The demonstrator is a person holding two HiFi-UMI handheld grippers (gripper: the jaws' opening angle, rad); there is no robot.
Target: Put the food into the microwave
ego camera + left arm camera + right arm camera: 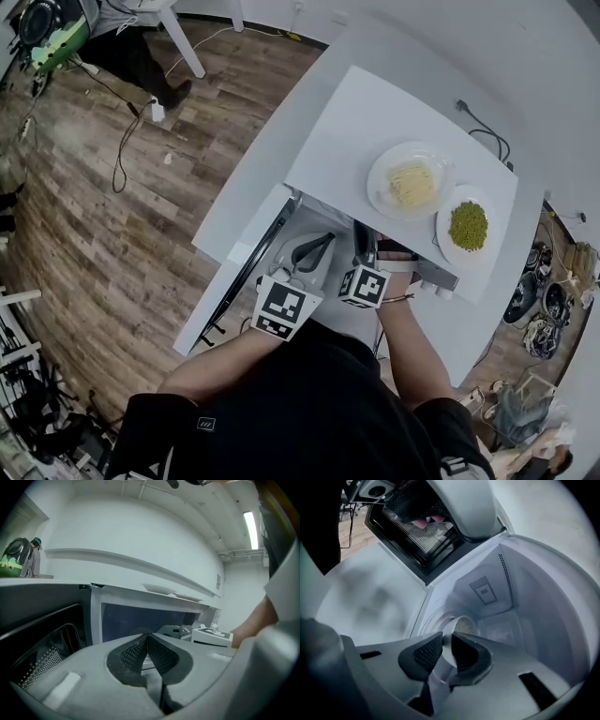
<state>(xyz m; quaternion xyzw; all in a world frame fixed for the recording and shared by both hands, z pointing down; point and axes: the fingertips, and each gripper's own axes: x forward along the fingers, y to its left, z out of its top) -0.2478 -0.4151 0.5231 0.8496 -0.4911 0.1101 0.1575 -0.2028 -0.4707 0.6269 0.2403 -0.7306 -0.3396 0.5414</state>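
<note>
Food (pixel 465 626), pale and brownish and too blurred for me to name, sat on a white plate (pixel 449 628) inside the microwave (pixel 352 112), low on the cavity floor.

Going by size: wooden floor (pixel 141 216) filled the left of the head view. A white table (pixel 267 141) carried the microwave. The microwave was white, and its door (pixel 230 286) hung open toward the left side of the head view. In the right gripper view I saw the door's dark mesh window at upper left and the pale cavity walls with a vent patch on the back.

On top of the microwave two more white plates stood just beside each other. The nearer-left plate (pixel 382 178) held yellow shredded food (pixel 411 185). The right one (pixel 448 236) held a mound of green peas (pixel 468 225).

Both of my tongs were at the open front of the microwave, side by side. The right gripper (pixel 446 639) reached down into the cavity. Its jaws stood partly apart with the plate's white rim running between the pads, so I read it as clamped on that plate. The left gripper (pixel 149 638) was level with the opening, pointing at the cavity. Its pads met at the tips, closed with nothing in them. The right gripper's marker cube showed just to its right.
</note>
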